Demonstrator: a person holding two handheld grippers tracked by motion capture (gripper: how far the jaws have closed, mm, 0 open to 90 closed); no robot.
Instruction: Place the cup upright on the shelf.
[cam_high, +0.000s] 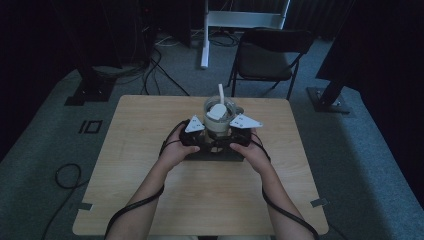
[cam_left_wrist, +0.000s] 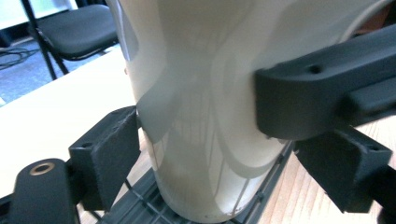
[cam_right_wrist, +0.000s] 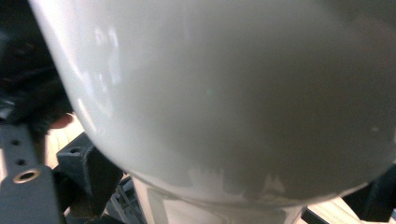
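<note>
Two grippers meet at a see-through cup (cam_high: 220, 119) with a straw, standing on a black tray (cam_high: 216, 154) near the tabletop (cam_high: 150, 150) middle. Left gripper (cam_high: 204, 134) fingers squeeze its sides; right gripper (cam_high: 231, 133) fingers — cannot tell.

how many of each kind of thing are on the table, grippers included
grippers: 2, left gripper and right gripper
cups: 1, a pale cup between them
straws: 1, a white straw standing in the cup
dark trays: 1, a tray under the cup
total: 5
</note>
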